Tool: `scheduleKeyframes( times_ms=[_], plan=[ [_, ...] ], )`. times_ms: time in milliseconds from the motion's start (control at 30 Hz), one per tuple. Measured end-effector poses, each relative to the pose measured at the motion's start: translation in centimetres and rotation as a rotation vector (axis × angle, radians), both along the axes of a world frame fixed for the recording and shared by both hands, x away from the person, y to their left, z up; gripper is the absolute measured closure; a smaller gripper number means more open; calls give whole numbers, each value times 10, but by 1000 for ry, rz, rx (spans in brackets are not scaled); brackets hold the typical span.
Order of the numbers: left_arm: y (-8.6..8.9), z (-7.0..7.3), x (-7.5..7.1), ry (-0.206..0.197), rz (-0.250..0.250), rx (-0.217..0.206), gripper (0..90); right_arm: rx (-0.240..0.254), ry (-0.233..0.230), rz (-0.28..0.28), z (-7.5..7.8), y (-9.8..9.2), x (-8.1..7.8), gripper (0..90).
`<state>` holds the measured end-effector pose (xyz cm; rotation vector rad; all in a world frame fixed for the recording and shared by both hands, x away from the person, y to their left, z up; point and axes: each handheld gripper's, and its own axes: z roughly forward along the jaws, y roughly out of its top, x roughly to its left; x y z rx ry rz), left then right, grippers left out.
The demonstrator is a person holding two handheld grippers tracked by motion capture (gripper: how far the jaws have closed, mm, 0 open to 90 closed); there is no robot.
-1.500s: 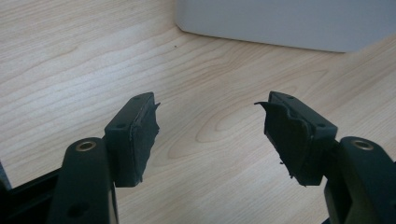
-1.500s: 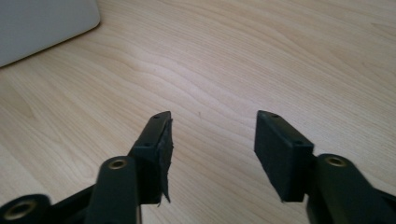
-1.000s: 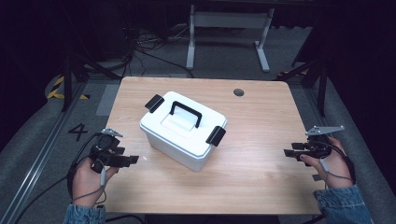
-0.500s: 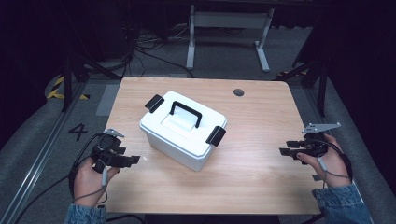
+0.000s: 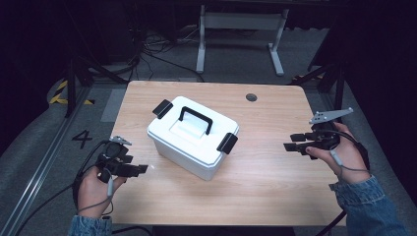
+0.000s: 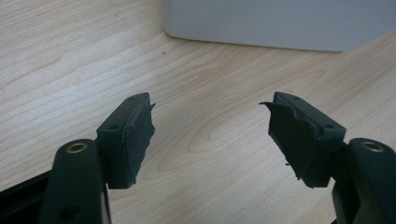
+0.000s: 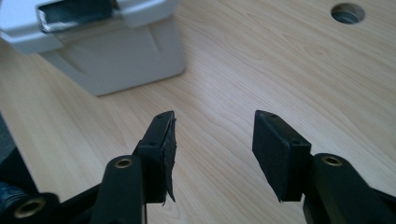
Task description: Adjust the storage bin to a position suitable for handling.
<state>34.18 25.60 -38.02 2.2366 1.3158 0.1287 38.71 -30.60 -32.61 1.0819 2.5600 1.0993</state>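
Note:
A white plastic box [image 5: 193,138] with a black handle [image 5: 195,118] and two black side latches stands shut in the middle of the wooden table [image 5: 265,182]. My left gripper [image 5: 140,169] is open just left of the box's near corner, its jaws empty over bare wood. In the left gripper view [image 6: 210,126] the box's lower wall [image 6: 280,23] lies ahead. My right gripper [image 5: 291,146] is open to the right of the box, a hand's width from the right latch [image 5: 227,142]. The right gripper view [image 7: 212,140] shows that latch [image 7: 74,14] and the box's end wall.
A round cable hole [image 5: 251,97] sits in the table's far right part, also seen as the hole [image 7: 348,12] in the right gripper view. Behind the table a white metal frame [image 5: 241,29] and cables lie on the floor. A floor mark "4" [image 5: 81,138] is at left.
My right gripper has moved left, closer to the box. My left gripper has stayed about where it was.

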Motion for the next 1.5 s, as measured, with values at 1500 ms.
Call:
scheduleKeyframes(
  times_ms=[1500],
  plan=[
    [7,-6,-21,20,13,27,304,77,10,197,44,148,74,497]
  ],
)
